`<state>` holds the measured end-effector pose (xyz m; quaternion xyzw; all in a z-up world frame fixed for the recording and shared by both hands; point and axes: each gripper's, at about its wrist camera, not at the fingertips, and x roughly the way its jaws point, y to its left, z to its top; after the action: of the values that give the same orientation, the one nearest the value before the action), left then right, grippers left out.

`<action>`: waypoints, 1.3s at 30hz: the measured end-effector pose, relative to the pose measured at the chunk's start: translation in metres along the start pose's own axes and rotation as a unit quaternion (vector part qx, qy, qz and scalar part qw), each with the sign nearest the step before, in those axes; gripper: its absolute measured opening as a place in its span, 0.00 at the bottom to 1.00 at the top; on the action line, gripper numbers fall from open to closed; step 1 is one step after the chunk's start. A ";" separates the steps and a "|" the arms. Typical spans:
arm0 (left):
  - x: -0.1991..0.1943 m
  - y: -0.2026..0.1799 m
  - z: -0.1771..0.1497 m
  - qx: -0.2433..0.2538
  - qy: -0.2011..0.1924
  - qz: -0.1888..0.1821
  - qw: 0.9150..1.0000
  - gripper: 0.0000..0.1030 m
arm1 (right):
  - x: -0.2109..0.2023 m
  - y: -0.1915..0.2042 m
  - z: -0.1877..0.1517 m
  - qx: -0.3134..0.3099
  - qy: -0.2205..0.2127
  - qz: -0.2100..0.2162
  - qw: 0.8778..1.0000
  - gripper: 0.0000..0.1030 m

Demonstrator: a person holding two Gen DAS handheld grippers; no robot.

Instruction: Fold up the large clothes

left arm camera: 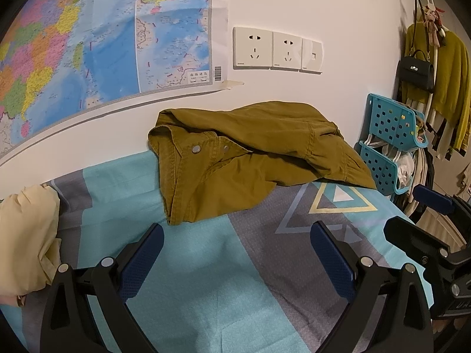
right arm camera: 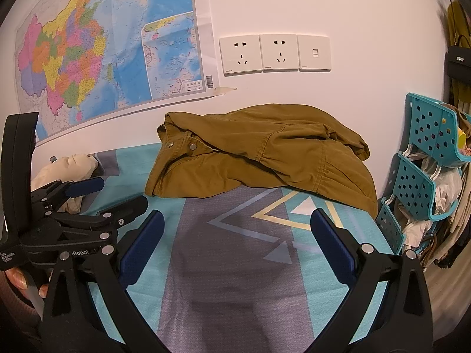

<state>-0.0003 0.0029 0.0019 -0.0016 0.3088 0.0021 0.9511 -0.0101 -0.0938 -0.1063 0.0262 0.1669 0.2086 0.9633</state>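
Olive-brown jacket lies crumpled in a heap at the far edge of the bed, bunched up against the white wall, snap buttons on the placket showing, one flap draped toward the near side over the bedsheet (teal with grey bands and a triangle print). Left gripper hovers over bare sheet just short of the jacket's near hem, jaws spread wide, nothing between the blue pads, not touching the cloth. Right gripper same story: jaws wide apart, empty, over the grey stripe and triangle print, jacket a bit further ahead of it. The two grippers sit side by side; each shows up at the edge of the other's view. A person's fingers wrap the left gripper's handle in the right wrist view. Cream-coloured garment bunched at the left side of the bed, well apart from the jacket. On the wall: a coloured map, and a row of sockets above the jacket. Teal perforated rack stands past the bed's right edge, near the jacket's right end; yellow-green clothes and a black handbag hang further right
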 end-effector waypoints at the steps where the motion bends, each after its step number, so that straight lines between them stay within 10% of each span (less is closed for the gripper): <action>1: 0.000 0.000 0.000 0.000 0.000 0.000 1.000 0.93 | 0.000 0.000 0.000 0.000 0.000 0.000 1.000 0.95; 39: 0.000 0.000 -0.001 -0.002 0.004 0.000 1.000 0.93 | 0.000 -0.002 -0.001 0.001 0.001 0.002 1.000 0.95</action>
<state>-0.0009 0.0034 0.0014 -0.0038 0.3121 0.0023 0.9500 -0.0095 -0.0958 -0.1071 0.0271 0.1682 0.2104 0.9627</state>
